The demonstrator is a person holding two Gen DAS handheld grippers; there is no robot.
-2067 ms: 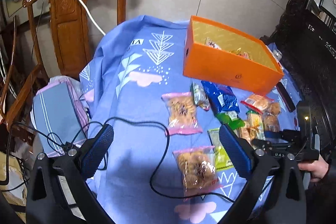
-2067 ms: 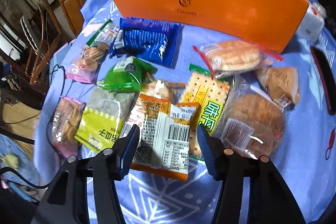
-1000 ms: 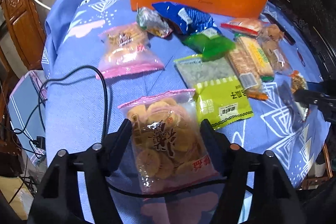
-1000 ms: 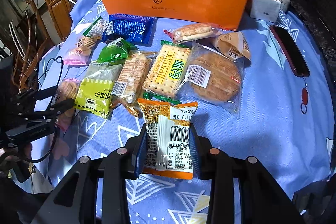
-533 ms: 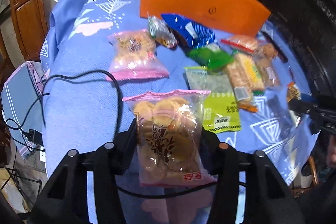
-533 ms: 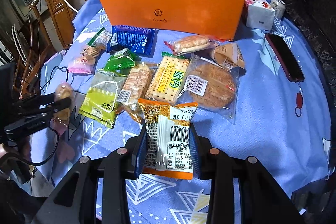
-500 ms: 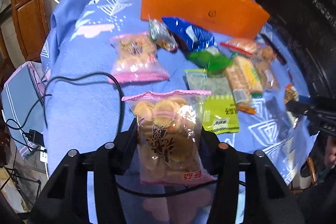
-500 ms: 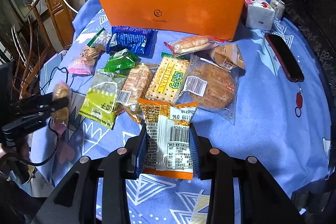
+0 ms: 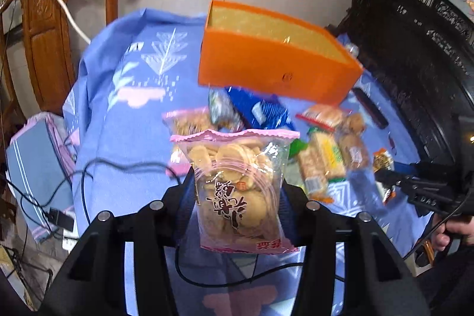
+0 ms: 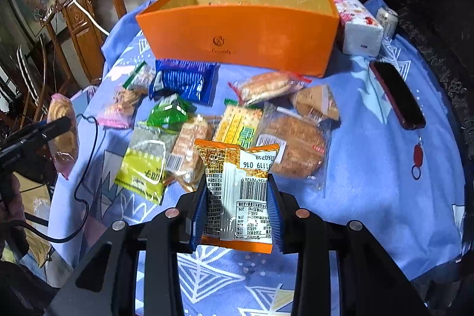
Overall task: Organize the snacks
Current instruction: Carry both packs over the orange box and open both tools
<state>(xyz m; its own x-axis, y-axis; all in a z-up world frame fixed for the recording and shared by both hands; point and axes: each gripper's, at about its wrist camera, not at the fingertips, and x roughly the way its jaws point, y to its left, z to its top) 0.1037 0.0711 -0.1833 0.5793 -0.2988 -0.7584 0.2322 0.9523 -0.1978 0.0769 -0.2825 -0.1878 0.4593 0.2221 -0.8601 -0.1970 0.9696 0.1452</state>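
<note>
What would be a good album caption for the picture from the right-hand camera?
The right tool grips an orange snack packet above scattered snacks, facing the open orange box.

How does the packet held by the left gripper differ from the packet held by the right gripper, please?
The pink-edged biscuit bag in the left gripper is clear, showing round biscuits; the orange snack packet in the right gripper is opaque. The biscuit bag shows its red-lettered front; the orange packet shows its barcode. Both are clamped between shut jaws above the tablecloth, short of the orange box.
</note>
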